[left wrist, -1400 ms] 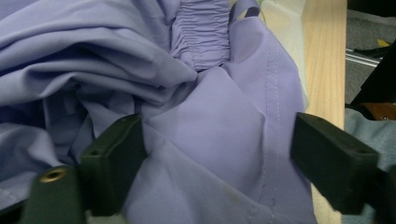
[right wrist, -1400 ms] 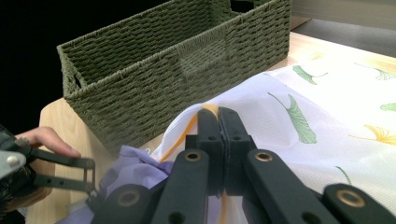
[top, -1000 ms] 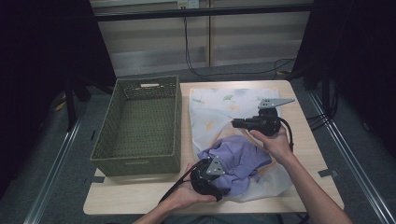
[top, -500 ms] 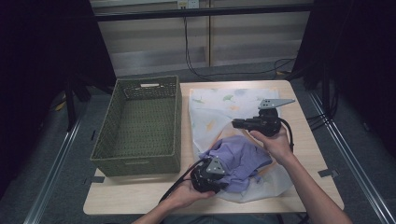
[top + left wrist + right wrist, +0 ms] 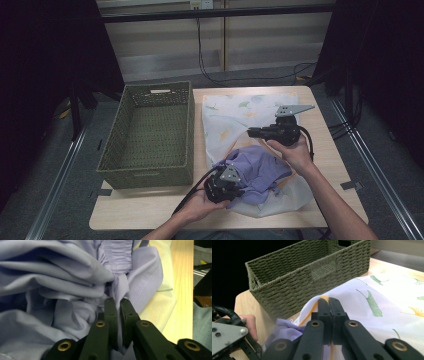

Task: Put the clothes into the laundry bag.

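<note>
Wooden bench (image 5: 327, 165), near right: our left tongs (image 5: 119, 308) have just closed on the purple garment (image 5: 260, 170); right tongs (image 5: 328, 305) pinch the leaf-print cloth (image 5: 235, 117). Next, probably, lifting toward the basket (image 5: 150, 131).

Wooden table (image 5: 325, 200) under basket (image 5: 150, 135), printed cloth (image 5: 235, 115)

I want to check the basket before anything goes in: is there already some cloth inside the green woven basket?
No, in the high view the green woven basket holds nothing, and the purple cloth lies on the table beside it.
</note>
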`<state>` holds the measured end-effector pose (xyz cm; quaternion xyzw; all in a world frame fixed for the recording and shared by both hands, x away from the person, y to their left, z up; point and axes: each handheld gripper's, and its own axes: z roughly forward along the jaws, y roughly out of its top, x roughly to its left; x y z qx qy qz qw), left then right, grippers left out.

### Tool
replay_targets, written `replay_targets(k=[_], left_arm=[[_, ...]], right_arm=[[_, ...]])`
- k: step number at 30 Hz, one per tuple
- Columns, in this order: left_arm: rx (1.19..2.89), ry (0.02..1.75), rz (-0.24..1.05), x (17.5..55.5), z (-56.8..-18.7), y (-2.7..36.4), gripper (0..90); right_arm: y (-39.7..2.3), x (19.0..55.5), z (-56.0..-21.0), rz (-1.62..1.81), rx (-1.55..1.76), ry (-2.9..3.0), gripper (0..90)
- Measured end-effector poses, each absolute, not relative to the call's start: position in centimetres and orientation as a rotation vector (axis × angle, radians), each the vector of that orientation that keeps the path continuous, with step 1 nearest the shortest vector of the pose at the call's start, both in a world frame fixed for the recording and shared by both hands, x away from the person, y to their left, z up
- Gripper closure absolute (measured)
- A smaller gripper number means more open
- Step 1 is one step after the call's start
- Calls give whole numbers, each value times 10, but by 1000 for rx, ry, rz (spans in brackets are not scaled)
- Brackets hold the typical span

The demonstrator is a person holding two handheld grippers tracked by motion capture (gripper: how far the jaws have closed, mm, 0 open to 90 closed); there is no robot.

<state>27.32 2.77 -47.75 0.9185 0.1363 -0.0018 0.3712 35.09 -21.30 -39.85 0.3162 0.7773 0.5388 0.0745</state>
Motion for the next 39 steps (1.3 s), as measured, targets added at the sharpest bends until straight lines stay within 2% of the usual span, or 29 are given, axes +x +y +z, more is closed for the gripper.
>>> replay_targets(k=[17,35,39], left_arm=[[2281,362,40,286,-450,27,861],[2248,441,44,303,-463,18,853],[2258,453,59,304,-472,16,774]], right_arm=[[-213,349,-396,1597,927,2353,897],[-212,350,-397,1610,928,2368,897],[-212,349,-397,1611,924,2368,897]])
